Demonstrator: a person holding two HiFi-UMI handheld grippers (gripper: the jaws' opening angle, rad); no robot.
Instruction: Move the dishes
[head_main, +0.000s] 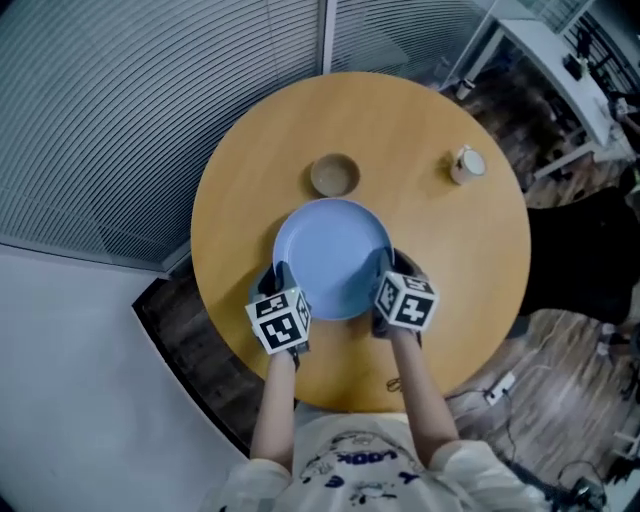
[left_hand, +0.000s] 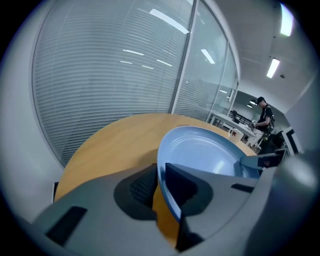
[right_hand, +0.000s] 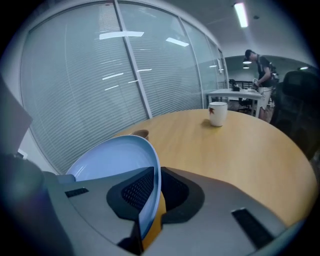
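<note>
**Blue plate gripped on both sides above the round surface**

The blue plate (head_main: 332, 258) sat near the middle of the round wooden surface (head_main: 420, 120), on the half closer to the person, and a gripper clamped it on each side. The left gripper (head_main: 279, 277) had its jaws drawn in narrow on the plate's left rim. In the left gripper view the thin blue edge (left_hand: 200, 150) ran straight between the two dark pads of that gripper (left_hand: 159, 182), which pressed on it from either face. The right gripper (head_main: 389, 268) gripped the opposite rim in the same way. Its own view showed the jaws of that gripper (right_hand: 152, 187) nearly together, with the plate's edge (right_hand: 117, 157) pinched between the ribbed pads. Wood showed under the rim in both gripper views, but whether the plate's base touched the surface could not be told.

Beyond the plate's far edge, just beside it, stood a small brown bowl (head_main: 334, 175), upright and seemingly empty. From the right gripper view only its rim (right_hand: 140, 134) peeked past the plate. A white mug (head_main: 466, 164) stood well apart from both, toward the far right of the surface (right_hand: 217, 113).

The person's forearms (head_main: 278, 400) reached in from the near edge, one to each marker cube. A glass wall with lowered blinds (head_main: 150, 100) curved behind the surface. Past it to the right was a white desk (head_main: 545, 60), and another person (right_hand: 259, 67) stood there in the distance.
</note>
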